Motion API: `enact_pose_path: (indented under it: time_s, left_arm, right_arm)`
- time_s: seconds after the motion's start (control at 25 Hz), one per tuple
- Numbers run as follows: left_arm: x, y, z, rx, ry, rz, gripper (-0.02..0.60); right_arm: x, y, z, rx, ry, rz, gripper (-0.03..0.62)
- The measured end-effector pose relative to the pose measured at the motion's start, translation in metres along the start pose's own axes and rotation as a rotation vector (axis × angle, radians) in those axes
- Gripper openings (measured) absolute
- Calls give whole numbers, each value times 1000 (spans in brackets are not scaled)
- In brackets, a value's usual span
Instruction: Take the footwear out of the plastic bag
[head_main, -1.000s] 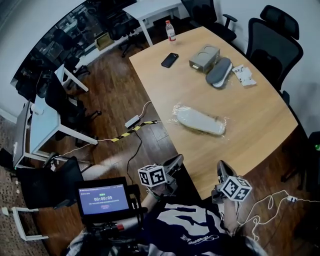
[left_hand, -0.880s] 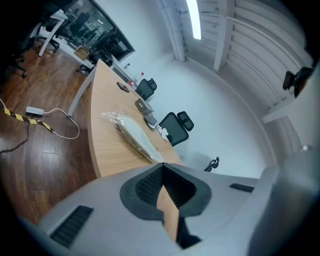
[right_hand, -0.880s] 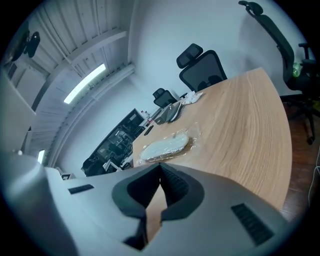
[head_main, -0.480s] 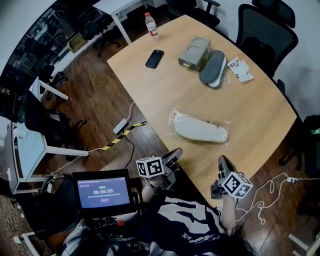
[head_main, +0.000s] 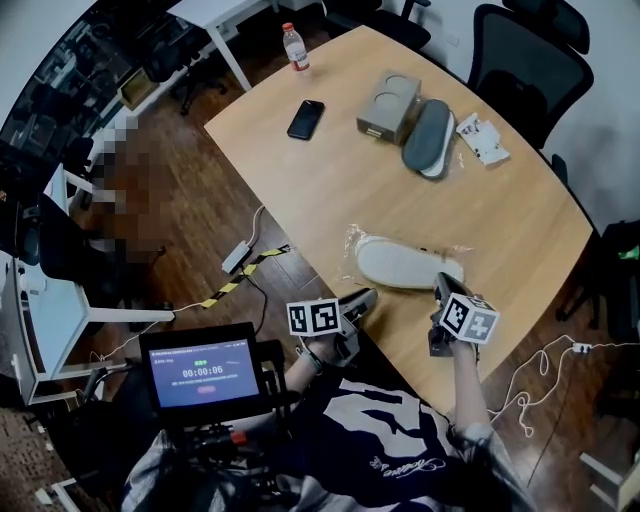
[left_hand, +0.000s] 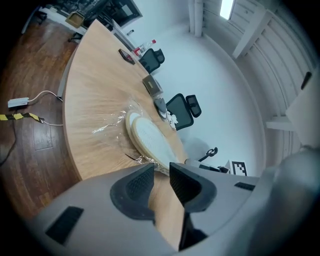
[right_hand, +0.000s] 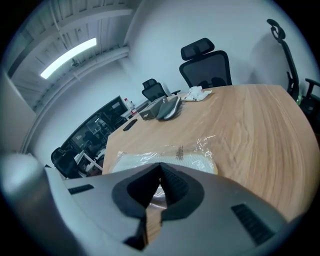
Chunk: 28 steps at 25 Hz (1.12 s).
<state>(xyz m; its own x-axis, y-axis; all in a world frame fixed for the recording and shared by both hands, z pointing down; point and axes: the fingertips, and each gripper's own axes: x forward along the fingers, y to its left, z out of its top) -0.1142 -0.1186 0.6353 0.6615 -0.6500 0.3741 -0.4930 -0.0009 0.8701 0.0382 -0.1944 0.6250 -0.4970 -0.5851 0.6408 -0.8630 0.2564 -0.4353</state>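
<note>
A pale slipper lies in a clear plastic bag near the front edge of the wooden table. My left gripper is at the table edge, just short of the bag's left end. Its jaws have just been opening and stand slightly apart with nothing between them. In the left gripper view, the bagged slipper lies ahead of that gripper. My right gripper is shut and empty by the slipper's right end. The right gripper view shows the bag directly beyond that gripper.
At the far side of the table lie a dark grey slipper, a grey box, a white packet, a phone and a bottle. Office chairs stand behind the table. Cables run across the floor at left.
Both grippers have come forward from below the table edge toward the bagged slipper. The right one now reaches its near right end. The head view has shifted.
</note>
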Motion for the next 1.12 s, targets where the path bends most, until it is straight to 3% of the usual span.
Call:
enact_pose_path:
  time_s: [0.2,0.48,0.56,0.76,0.96,1.12]
  left_arm:
    - [-4,13,4,-56,1,13,87]
    - [-12,26,5,-62,9,34,94]
    - [-9,25,2,-56,23,14,159]
    - [6,20,8,-54,17,-12,196]
    - [19,23,22,-168,-36,-13,196]
    - [27,24,28,-200,-49,17,196]
  right_arm:
    - [26,-11,-21,-59,101,-77,-3]
    - [22,-12,-29,-195,141,-80,-3]
    - [16,-16,-32,-202,140,-80,-3]
    - [4,-26,-40,-81,119,-18,-3]
    - [0,-29,-41,103,90,92,-3]
    - [1,-31,-43,89,97,93,-3]
